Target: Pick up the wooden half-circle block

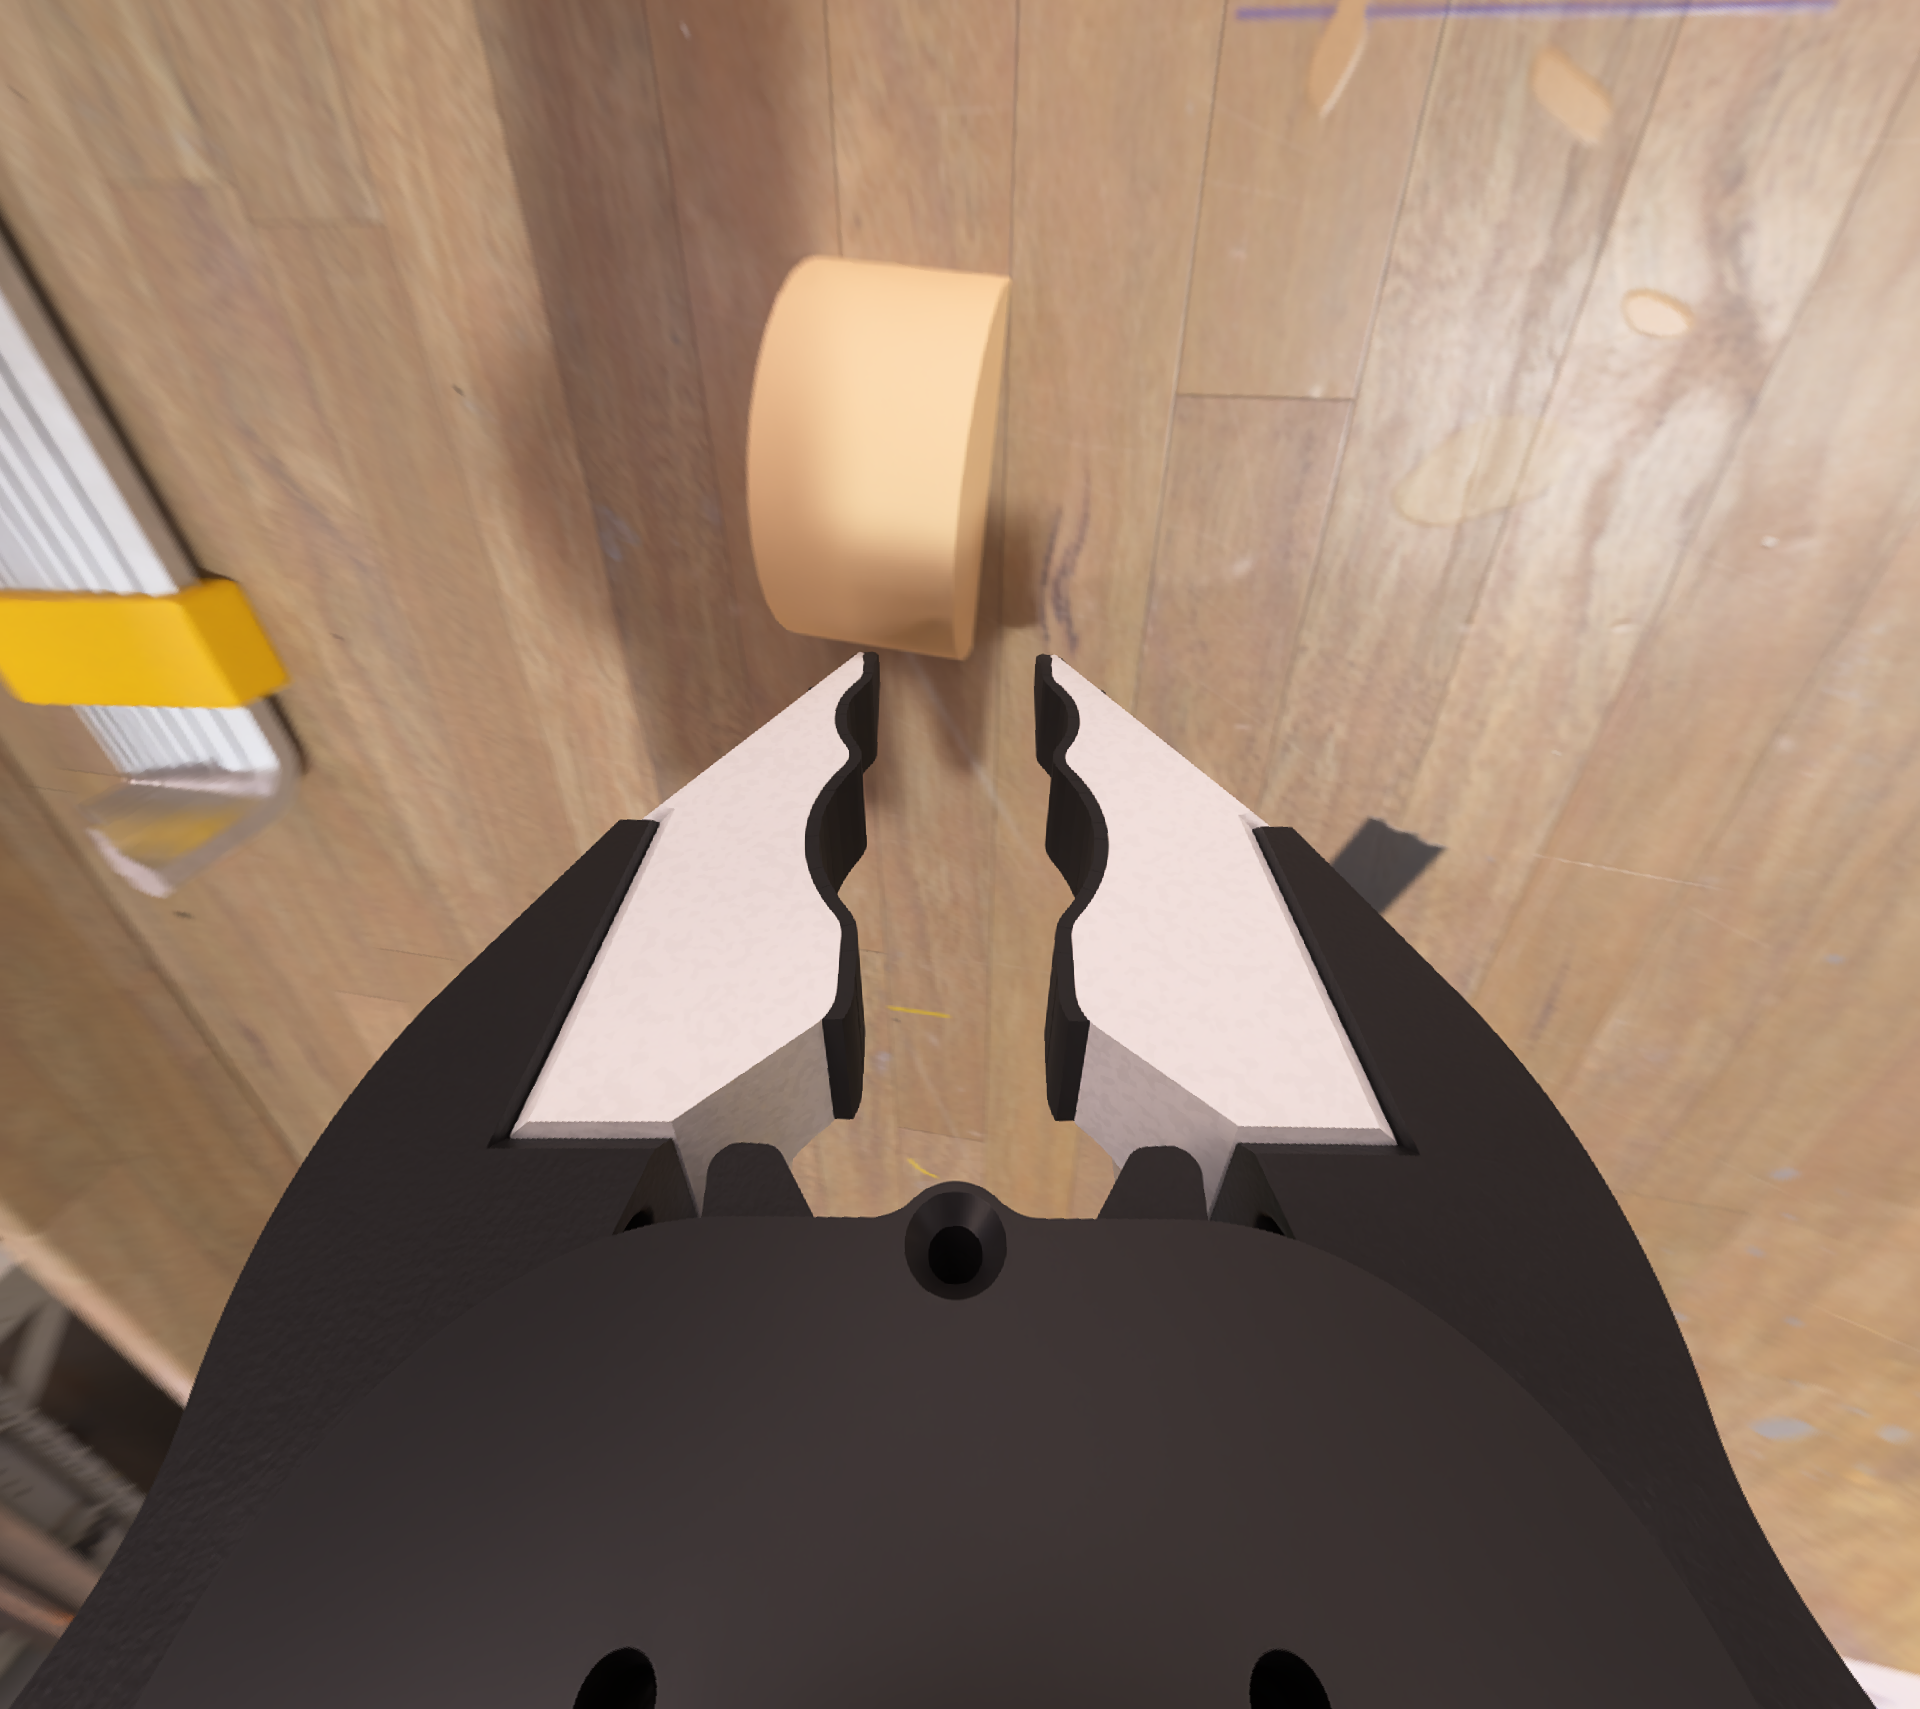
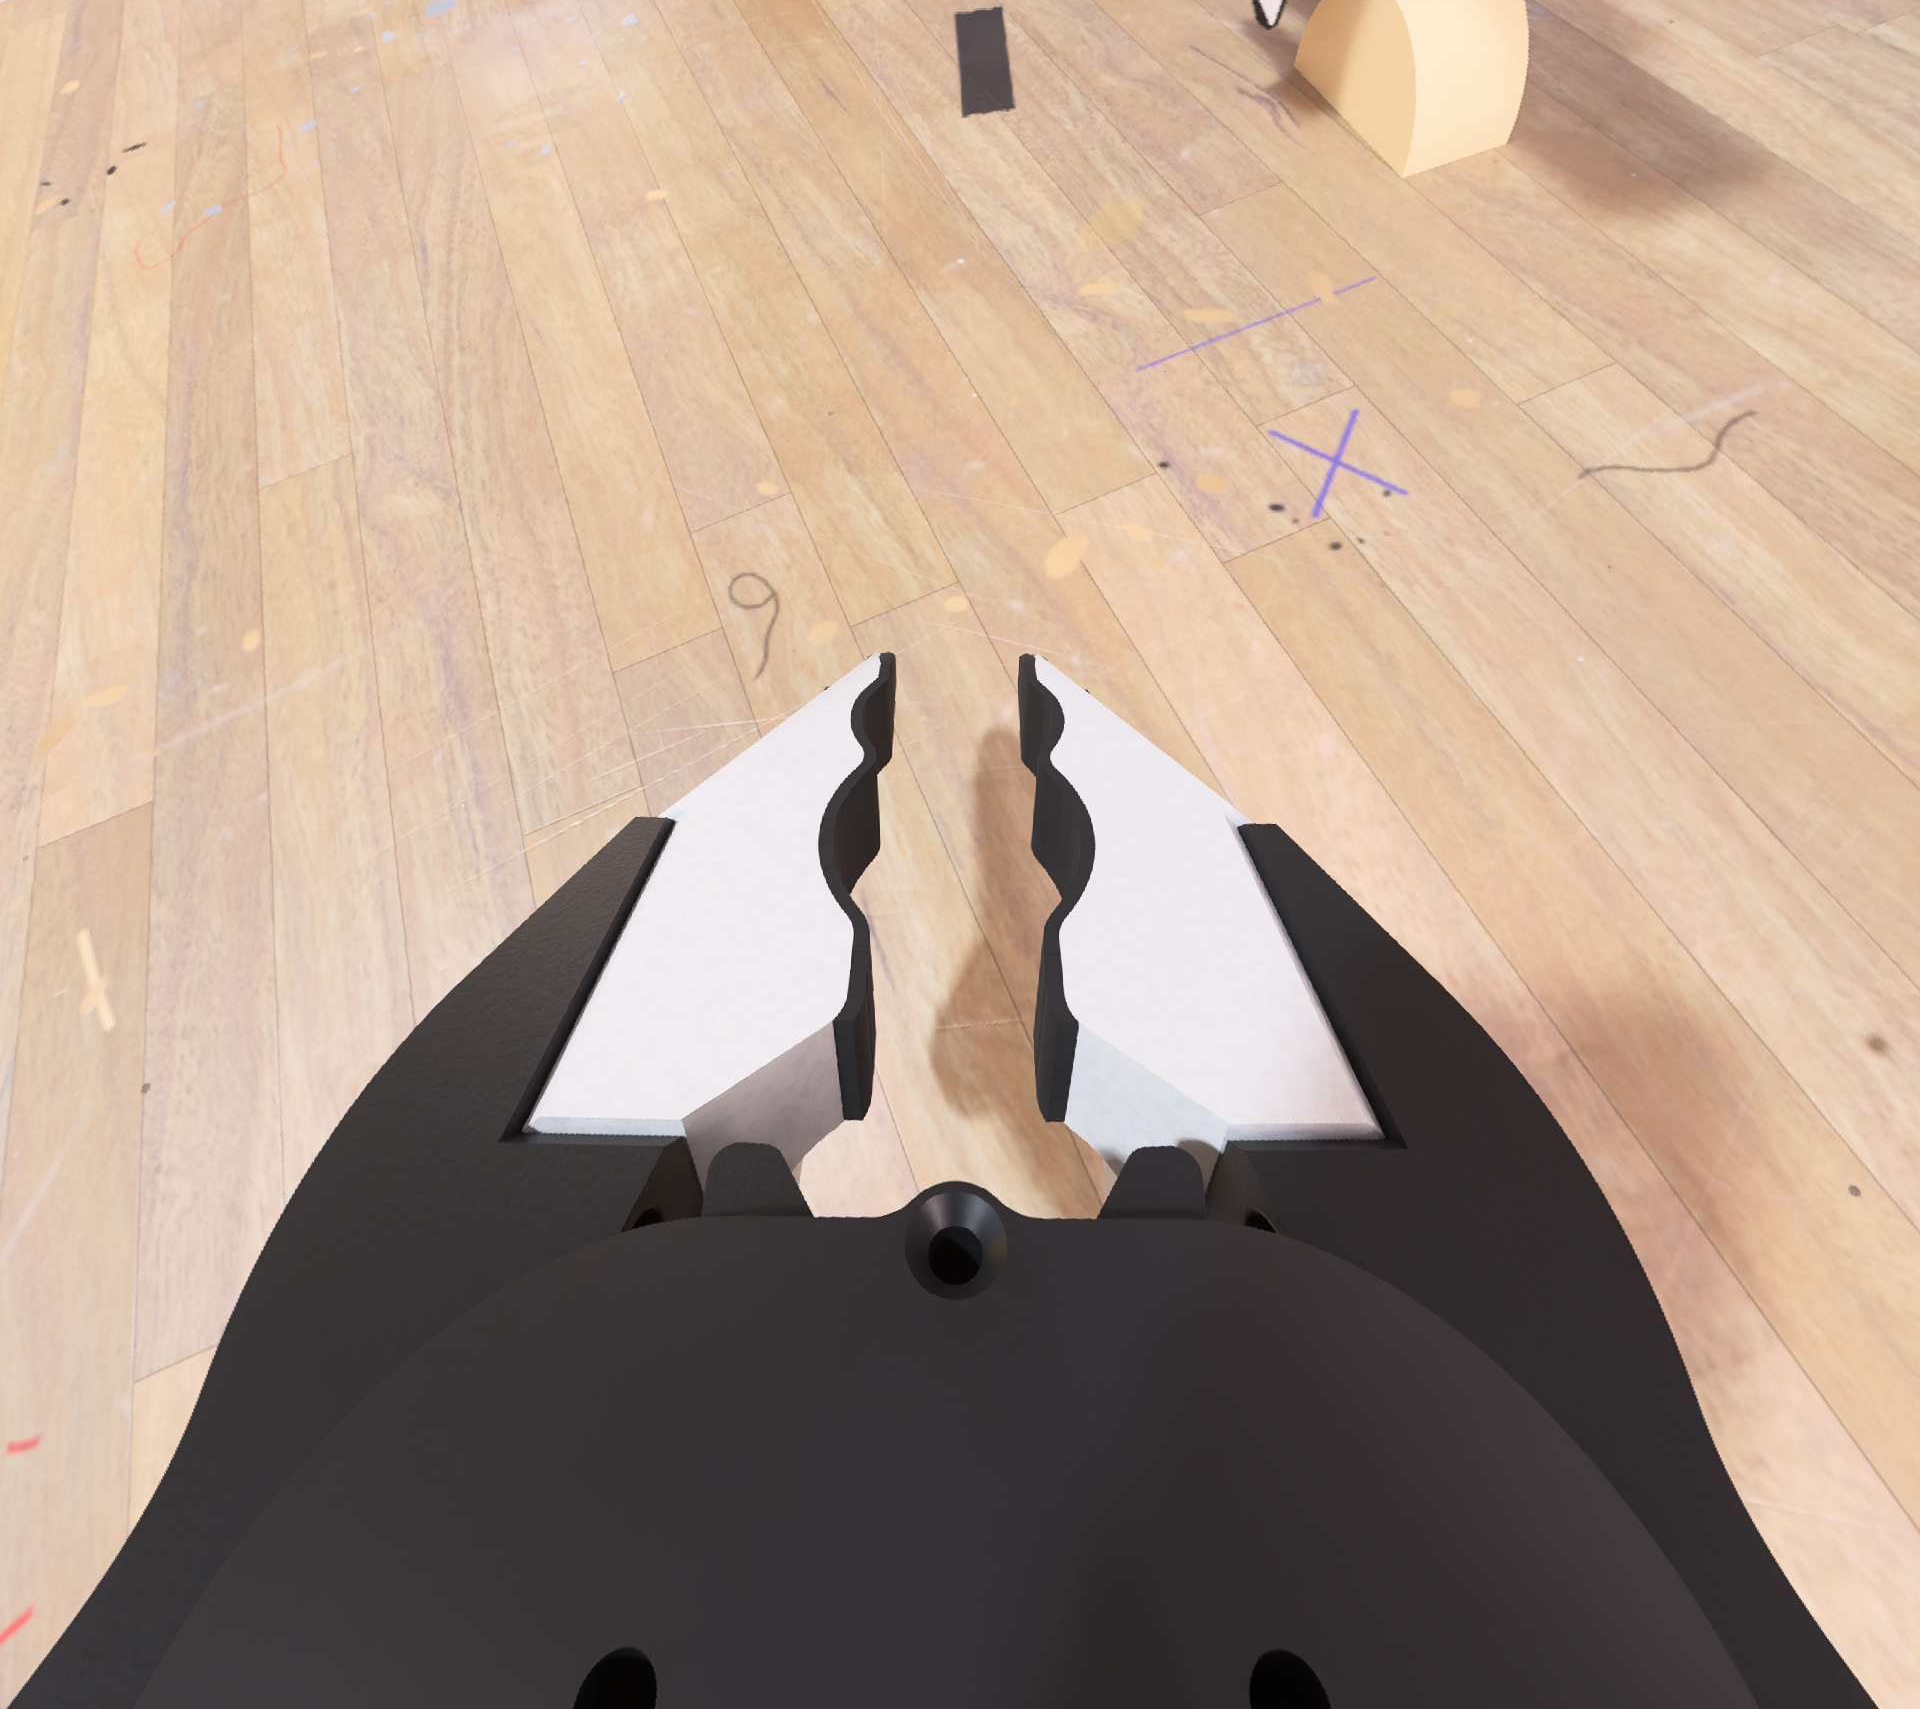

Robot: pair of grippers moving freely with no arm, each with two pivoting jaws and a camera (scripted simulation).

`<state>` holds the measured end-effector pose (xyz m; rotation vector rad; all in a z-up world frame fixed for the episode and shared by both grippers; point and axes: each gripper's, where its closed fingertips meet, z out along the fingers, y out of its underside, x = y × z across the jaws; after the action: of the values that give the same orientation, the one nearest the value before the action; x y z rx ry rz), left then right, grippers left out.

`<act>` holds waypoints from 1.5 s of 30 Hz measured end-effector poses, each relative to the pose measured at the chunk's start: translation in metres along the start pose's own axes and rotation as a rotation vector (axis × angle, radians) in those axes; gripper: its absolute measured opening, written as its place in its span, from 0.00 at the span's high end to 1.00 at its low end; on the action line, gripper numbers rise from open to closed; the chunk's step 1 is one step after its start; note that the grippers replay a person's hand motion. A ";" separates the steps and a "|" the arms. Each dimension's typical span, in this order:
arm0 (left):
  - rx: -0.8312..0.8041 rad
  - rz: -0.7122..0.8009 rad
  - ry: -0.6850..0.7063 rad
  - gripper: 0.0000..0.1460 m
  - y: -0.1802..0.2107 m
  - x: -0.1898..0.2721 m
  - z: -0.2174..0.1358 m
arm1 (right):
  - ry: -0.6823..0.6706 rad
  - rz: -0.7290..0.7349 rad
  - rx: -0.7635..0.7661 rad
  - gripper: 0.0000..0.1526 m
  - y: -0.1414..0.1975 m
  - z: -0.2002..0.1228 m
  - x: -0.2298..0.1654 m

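Approach stage only. Left gripper point(image 1: 956, 657) hangs over the half-circle block point(image 1: 873, 454), jaws parted, empty. Block rests flat-side-down on the table point(image 1: 1455, 724). Right gripper point(image 2: 956, 657) well apart, jaws parted, empty. Descent, grip and lift remain.

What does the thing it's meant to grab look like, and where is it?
Start from the scuffed wooden plank floor and find the strip of black tape stuck to it. Just beside that stands the pale tan wooden half-circle block on its flat side, the open left gripper poised above it. It is the only plain, rounded-top solid; everything else nearby is flat marks.
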<state>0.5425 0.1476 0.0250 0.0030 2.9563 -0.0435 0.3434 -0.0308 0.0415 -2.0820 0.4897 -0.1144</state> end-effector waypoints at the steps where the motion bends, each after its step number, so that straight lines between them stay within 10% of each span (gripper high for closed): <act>1: 0.008 0.020 -0.030 0.79 -0.004 -0.003 -0.001 | -0.001 0.000 0.000 0.85 0.000 0.000 0.000; 9: -0.026 0.088 -0.045 0.54 -0.018 -0.020 0.013 | -0.007 0.003 -0.001 0.85 0.000 0.000 0.000; 14: -0.058 0.067 0.049 0.69 -0.023 -0.015 0.018 | -0.008 0.004 0.000 0.85 0.000 0.000 0.000; 30: -0.046 0.027 0.029 0.72 -0.010 -0.005 0.006 | -0.012 0.008 -0.001 0.85 0.000 0.000 0.000; 45: 0.274 -0.159 -0.059 0.72 -0.036 0.020 -0.131 | -0.048 0.072 0.079 0.84 -0.008 -0.009 0.003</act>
<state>0.4984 0.1151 0.1508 -0.1919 2.8596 -0.4612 0.3462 -0.0358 0.0522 -1.9835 0.5221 -0.0407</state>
